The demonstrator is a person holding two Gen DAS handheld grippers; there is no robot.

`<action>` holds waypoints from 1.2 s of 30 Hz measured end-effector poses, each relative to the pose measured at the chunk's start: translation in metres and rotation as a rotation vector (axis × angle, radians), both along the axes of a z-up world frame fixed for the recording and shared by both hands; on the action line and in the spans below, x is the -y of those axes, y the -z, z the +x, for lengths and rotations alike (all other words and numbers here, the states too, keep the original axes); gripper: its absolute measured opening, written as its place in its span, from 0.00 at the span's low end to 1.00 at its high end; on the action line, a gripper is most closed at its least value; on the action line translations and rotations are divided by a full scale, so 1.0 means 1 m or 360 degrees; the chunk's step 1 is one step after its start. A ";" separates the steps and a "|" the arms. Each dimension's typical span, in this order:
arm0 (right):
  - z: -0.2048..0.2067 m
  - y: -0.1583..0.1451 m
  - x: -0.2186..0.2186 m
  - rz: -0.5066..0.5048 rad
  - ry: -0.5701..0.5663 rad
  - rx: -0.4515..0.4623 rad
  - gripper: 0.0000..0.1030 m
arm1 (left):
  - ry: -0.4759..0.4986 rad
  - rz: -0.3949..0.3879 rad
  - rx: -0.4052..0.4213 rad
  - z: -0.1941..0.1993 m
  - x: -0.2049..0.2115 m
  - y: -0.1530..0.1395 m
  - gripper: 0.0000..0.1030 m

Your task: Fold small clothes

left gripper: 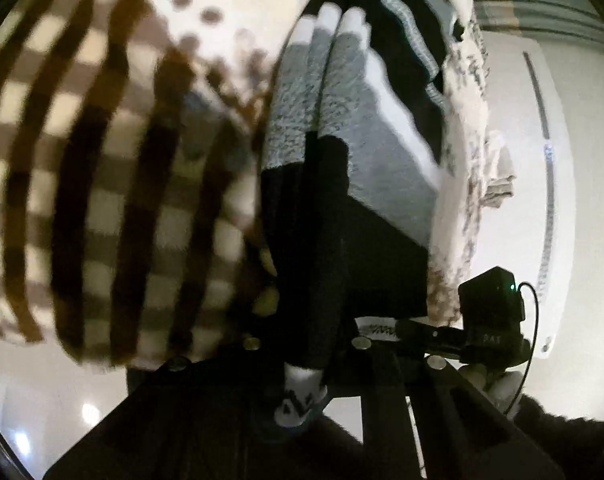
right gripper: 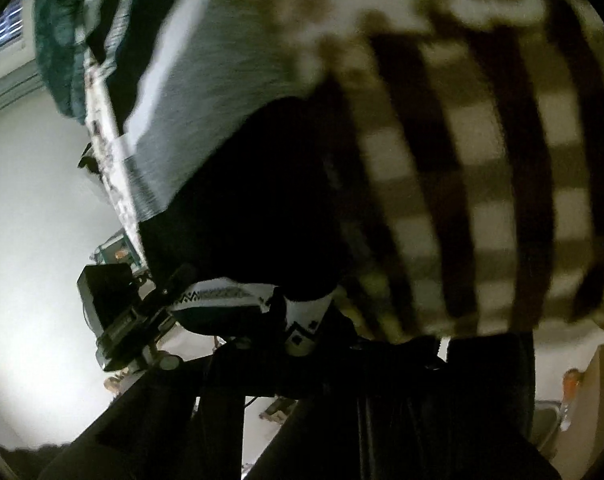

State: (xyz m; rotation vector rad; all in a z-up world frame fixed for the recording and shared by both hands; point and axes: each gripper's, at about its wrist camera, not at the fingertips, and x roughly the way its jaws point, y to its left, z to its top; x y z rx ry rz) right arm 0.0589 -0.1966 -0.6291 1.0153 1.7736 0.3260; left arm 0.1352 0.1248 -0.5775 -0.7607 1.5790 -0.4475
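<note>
A pair of socks with black, grey and white bands hangs stretched in front of both cameras. Its white patterned cuff is pinched in my left gripper. In the right wrist view the same cuff is pinched in my right gripper, and the black and grey sock body runs up and away. The other gripper shows at the right in the left wrist view and at the left in the right wrist view. Both views are blurred.
A brown and cream checked cloth with a dotted part lies behind the socks, also in the right wrist view. More dark and patterned garments lie at the far end. A white surface lies to the side.
</note>
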 end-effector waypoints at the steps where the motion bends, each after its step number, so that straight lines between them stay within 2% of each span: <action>1: 0.003 -0.006 0.000 0.0017 0.0000 0.0026 0.12 | -0.0026 -0.0025 -0.0009 0.001 -0.001 -0.010 0.09; 4: 0.011 -0.035 0.000 0.0105 0.0017 0.0129 0.12 | -0.0095 -0.0087 0.0007 0.007 -0.003 -0.038 0.09; 7: 0.030 -0.063 0.001 0.0165 0.0048 0.0247 0.12 | -0.0180 -0.0177 0.0049 0.030 -0.002 -0.069 0.09; 12: 0.098 -0.103 0.016 0.0223 0.0217 0.0429 0.12 | -0.0325 -0.0321 0.0187 0.112 0.011 -0.104 0.09; 16: 0.177 -0.121 0.033 0.0193 0.0356 0.0551 0.12 | -0.0374 -0.0369 0.0304 0.198 0.022 -0.106 0.09; 20: 0.271 -0.118 0.042 0.0091 0.0451 0.0609 0.12 | -0.0414 -0.0398 0.0332 0.293 0.035 -0.094 0.09; 24: 0.366 -0.111 0.046 0.0041 0.0526 0.0609 0.12 | -0.0420 -0.0372 0.0344 0.372 0.043 -0.082 0.11; 25: 0.391 -0.109 0.049 0.0021 0.0543 0.0605 0.12 | -0.0431 -0.0335 0.0330 0.393 0.047 -0.079 0.16; 27: 0.433 -0.100 0.049 -0.0005 0.0558 0.0600 0.12 | -0.0467 -0.0334 0.0332 0.421 0.047 -0.072 0.35; 28: 0.448 -0.098 0.051 -0.0020 0.0565 0.0596 0.15 | -0.0488 -0.0336 0.0329 0.435 0.045 -0.068 0.56; 29: 0.469 -0.093 0.051 -0.0018 0.0582 0.0590 0.16 | -0.0529 -0.0356 0.0323 0.448 0.043 -0.062 0.59; 30: 0.482 -0.089 0.050 -0.0006 0.0603 0.0575 0.19 | -0.0566 -0.0394 0.0320 0.455 0.037 -0.058 0.59; 32: 0.509 -0.080 0.054 -0.0008 0.0665 0.0567 0.32 | -0.0636 -0.0451 0.0291 0.469 0.028 -0.052 0.59; 33: 0.513 -0.080 0.060 -0.0019 0.0673 0.0574 0.44 | -0.0656 -0.0484 0.0298 0.471 0.024 -0.052 0.59; 34: 0.520 -0.082 0.062 -0.0037 0.0662 0.0590 0.55 | -0.0666 -0.0490 0.0324 0.471 0.019 -0.054 0.61; 36: 0.524 -0.089 0.065 -0.0083 0.0604 0.0650 0.65 | -0.0602 -0.0402 0.0385 0.471 0.017 -0.063 0.62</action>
